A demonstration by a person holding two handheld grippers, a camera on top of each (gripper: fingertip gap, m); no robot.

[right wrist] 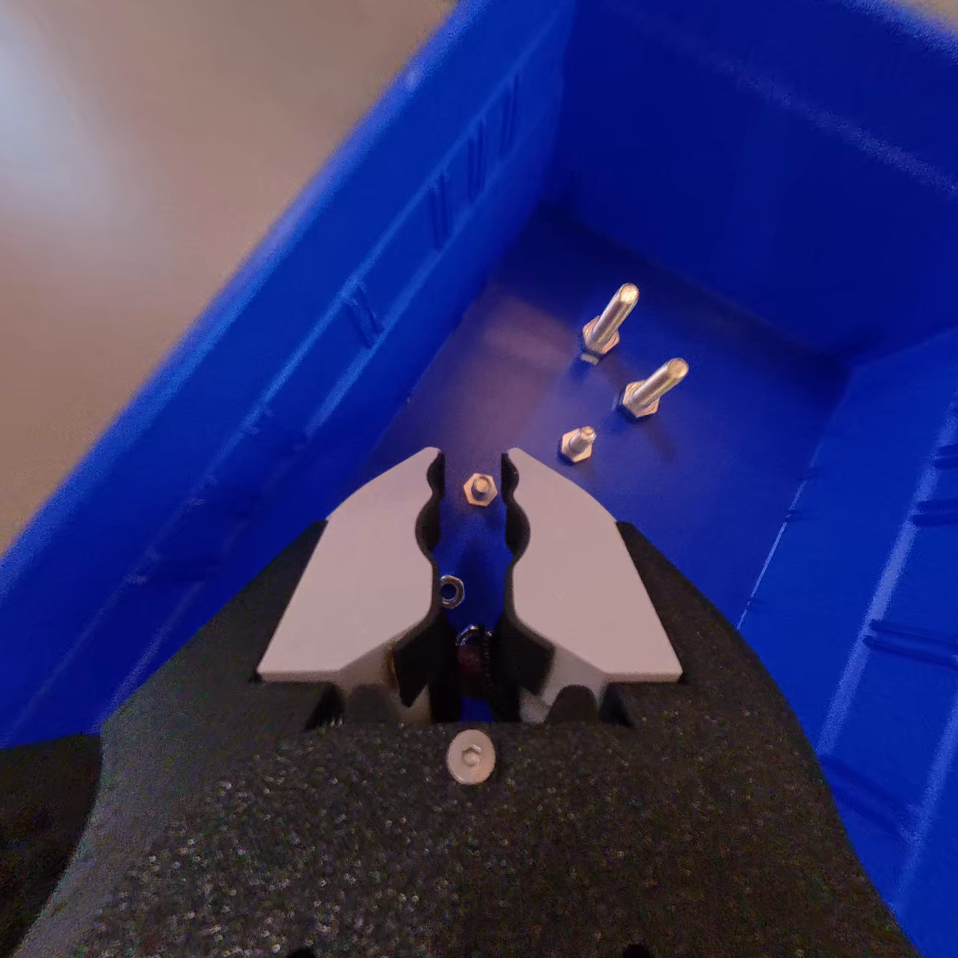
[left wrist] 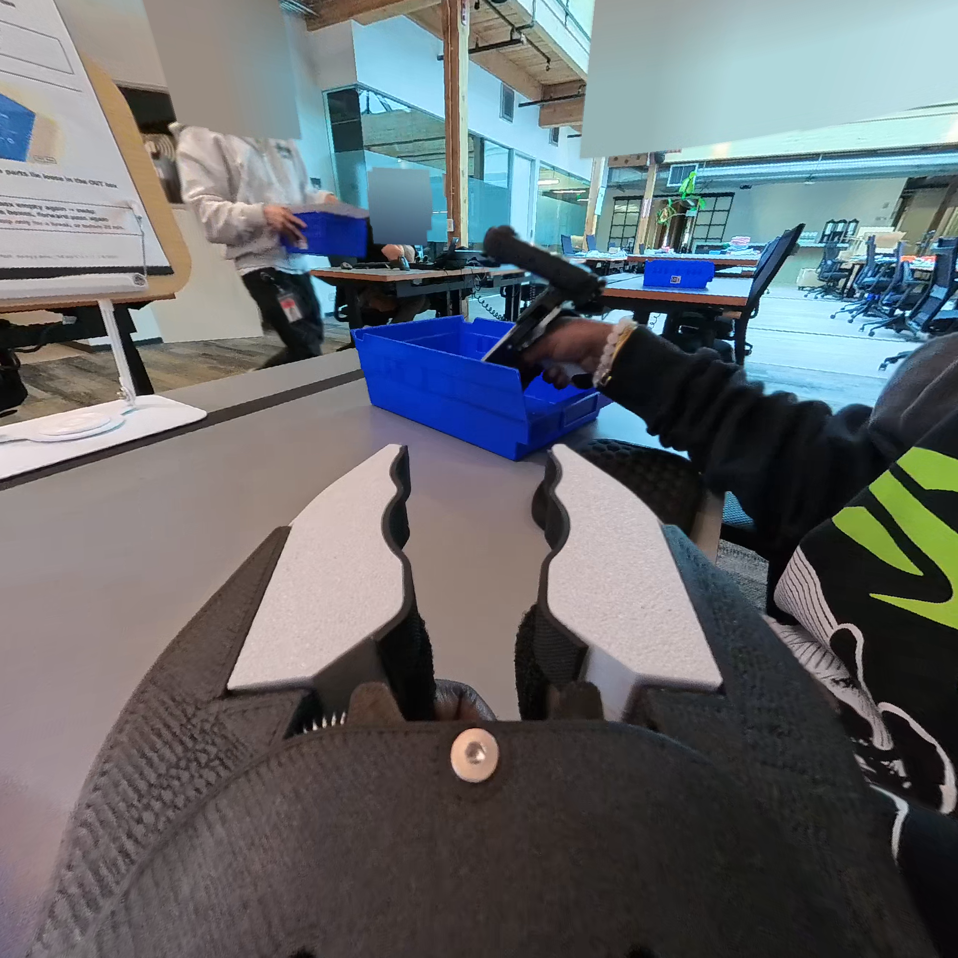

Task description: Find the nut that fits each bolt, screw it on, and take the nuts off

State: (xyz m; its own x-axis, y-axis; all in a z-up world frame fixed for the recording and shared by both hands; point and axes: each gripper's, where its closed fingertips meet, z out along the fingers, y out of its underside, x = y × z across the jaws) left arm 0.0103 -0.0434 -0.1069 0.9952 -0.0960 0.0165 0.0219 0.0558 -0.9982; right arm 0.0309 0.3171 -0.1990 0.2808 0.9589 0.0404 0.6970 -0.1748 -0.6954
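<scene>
Bolts stand head-down on the floor of the blue bin (right wrist: 674, 155): two tall bolts (right wrist: 609, 321) (right wrist: 654, 386) farthest from me, a short bolt (right wrist: 576, 441) nearer, and the shortest bolt (right wrist: 480, 490) right between the tips of my right tongs (right wrist: 474, 461). Those tongs are spread, with blue floor showing on both sides of the bolt, so nothing is pinched. A loose nut (right wrist: 452, 588) lies farther back in the gap, close to one pad.

My worry, as I judge it: closing off-centre could tip that little bolt or skid it away, and the nut could get nudged by the pad or caught along with it. The picture is blurred, so alignment is hard to trust.

My left tongs (left wrist: 474, 461) hover spread and empty over the grey counter (left wrist: 155, 544). Only that view shows where the bin (left wrist: 440, 394) sits on the counter and my right hand (left wrist: 565, 344) reaching in; only the right view shows the hardware inside.
</scene>
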